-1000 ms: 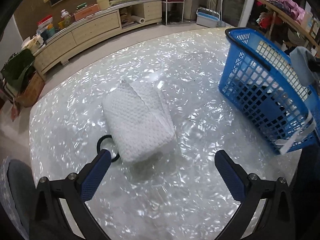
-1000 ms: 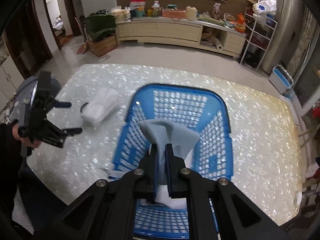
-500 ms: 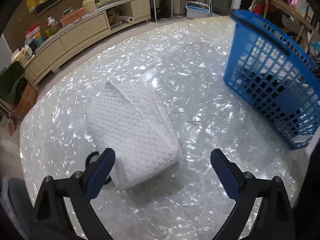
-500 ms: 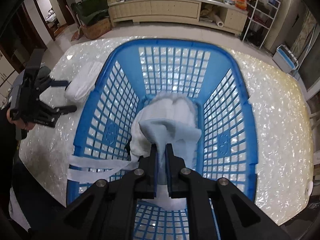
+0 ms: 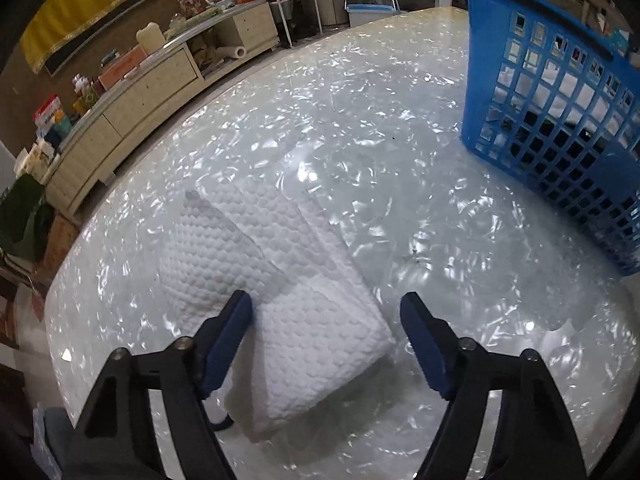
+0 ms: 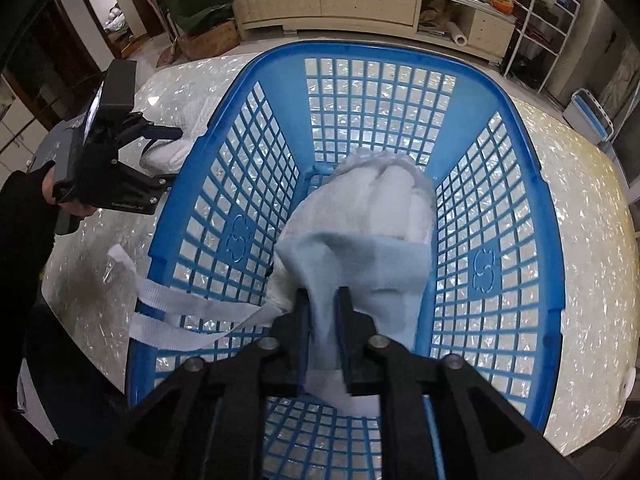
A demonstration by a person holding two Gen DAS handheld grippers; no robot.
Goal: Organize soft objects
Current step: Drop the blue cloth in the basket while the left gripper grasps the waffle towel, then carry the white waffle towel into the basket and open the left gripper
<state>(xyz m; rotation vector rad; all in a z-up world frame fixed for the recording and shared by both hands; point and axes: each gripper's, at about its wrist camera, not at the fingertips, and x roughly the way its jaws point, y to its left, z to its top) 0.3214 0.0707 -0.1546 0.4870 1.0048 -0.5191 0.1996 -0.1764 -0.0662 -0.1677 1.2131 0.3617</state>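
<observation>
1. At the far left, the left gripper (image 5: 326, 312) hung low over the folded white waffle towel (image 5: 280, 292), its blue-padded fingers (image 5: 228, 336) spread wide. The left finger overlapped the towel's near-left part and the right finger stood just off its right corner; whether either pad touched the cloth could not be told. Nothing was held between them.
2. The towel lay flat on the pearly white table (image 5: 360, 128), well apart from the basket. A black loop (image 5: 224, 424) peeked out from under its near edge.
3. To the right, the blue basket (image 5: 560, 120) stood on the table, pale cloth showing through its lattice wall.
4. From the right wrist view, the left gripper (image 6: 160, 152) showed at the left, held in a dark-sleeved hand (image 6: 60, 196) beside the basket (image 6: 552, 216), its fingers reaching to the white towel (image 6: 180, 140).
5. A white strap (image 6: 180, 312) draped over the basket's near-left rim.
6. In the middle, the right gripper (image 6: 323, 300) was inside the basket, its fingers close together and pinching a pale blue cloth (image 6: 360, 264). That cloth rested on a bundled white towel (image 6: 384, 192) on the basket floor.
</observation>
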